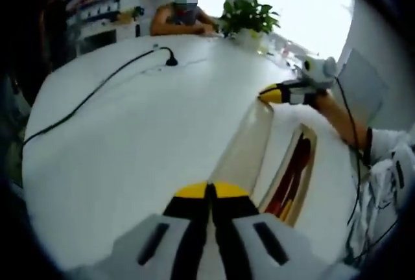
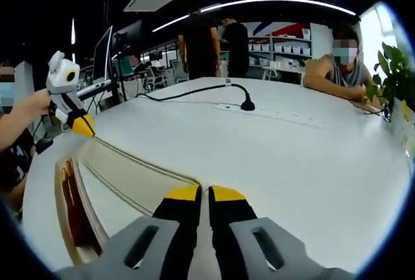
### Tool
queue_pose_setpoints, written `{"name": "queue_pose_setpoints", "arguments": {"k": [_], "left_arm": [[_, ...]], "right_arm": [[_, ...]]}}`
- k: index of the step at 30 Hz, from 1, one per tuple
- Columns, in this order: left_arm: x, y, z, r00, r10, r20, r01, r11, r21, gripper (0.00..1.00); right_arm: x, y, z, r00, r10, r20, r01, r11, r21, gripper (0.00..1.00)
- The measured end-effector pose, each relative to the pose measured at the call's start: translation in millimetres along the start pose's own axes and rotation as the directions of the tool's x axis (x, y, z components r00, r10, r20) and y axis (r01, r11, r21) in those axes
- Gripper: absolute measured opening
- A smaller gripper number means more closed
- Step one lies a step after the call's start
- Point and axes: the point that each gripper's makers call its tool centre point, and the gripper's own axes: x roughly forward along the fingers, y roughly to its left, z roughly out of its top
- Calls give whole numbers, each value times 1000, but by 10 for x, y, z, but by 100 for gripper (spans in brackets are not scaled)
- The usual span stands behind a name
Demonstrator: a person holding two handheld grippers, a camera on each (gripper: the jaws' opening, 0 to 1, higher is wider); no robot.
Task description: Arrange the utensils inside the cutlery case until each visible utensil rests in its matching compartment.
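Left gripper view: the left gripper [image 1: 209,191] has its yellow-tipped jaws pressed together on the near end of the cutlery case's pale lid [image 1: 246,147], which runs away ahead of it. To its right lies the open cutlery case [image 1: 310,163] with red utensils [image 1: 293,173] inside. Right gripper view: the right gripper [image 2: 203,194] is likewise closed on the lid's edge, the case to its left on the white table [image 2: 298,157].

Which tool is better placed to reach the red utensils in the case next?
Left, probably. The red utensils lie just beside the left tool; from the right tool the cream lid lies between. Both tools look shut.
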Motion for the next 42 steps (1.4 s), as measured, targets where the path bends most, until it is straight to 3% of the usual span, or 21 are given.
{"name": "queue_pose_setpoints", "arguments": {"k": [5, 13, 18, 19, 21, 30, 36, 42], "left_arm": [[-45, -59, 24, 999, 8, 47, -9, 1000, 21, 0], [22, -113, -42, 1000, -8, 24, 8, 999, 32, 0], [42, -168, 40, 998, -30, 56, 28, 999, 33, 0], [57, -210, 33, 997, -57, 51, 56, 998, 21, 0], [91, -207, 43, 997, -48, 63, 47, 998, 30, 0], [258, -357, 45, 993, -91, 72, 90, 996, 12, 11], [314, -506, 22, 988, -146, 55, 147, 989, -17, 12], [332, -474, -66, 987, -160, -13, 160, 987, 2, 8]], "right_arm": [[-60, 67, 41, 999, 26, 22, -25, 1000, -6, 1], [-38, 13, -33, 1000, 9, 8, -9, 1000, -16, 0], [-76, -31, -20, 1000, -6, 26, 7, 1000, -16, 0], [-78, -34, -20, 1000, -7, 28, 7, 1000, -16, 0], [-84, -35, -27, 999, -5, 31, 5, 1000, -13, 0], [-155, -57, 21, 997, -28, 73, 32, 998, -60, 0], [-196, -50, 69, 995, -30, 96, 37, 997, -74, 0], [-188, -38, 73, 995, -30, 96, 38, 995, -88, 0]]}}
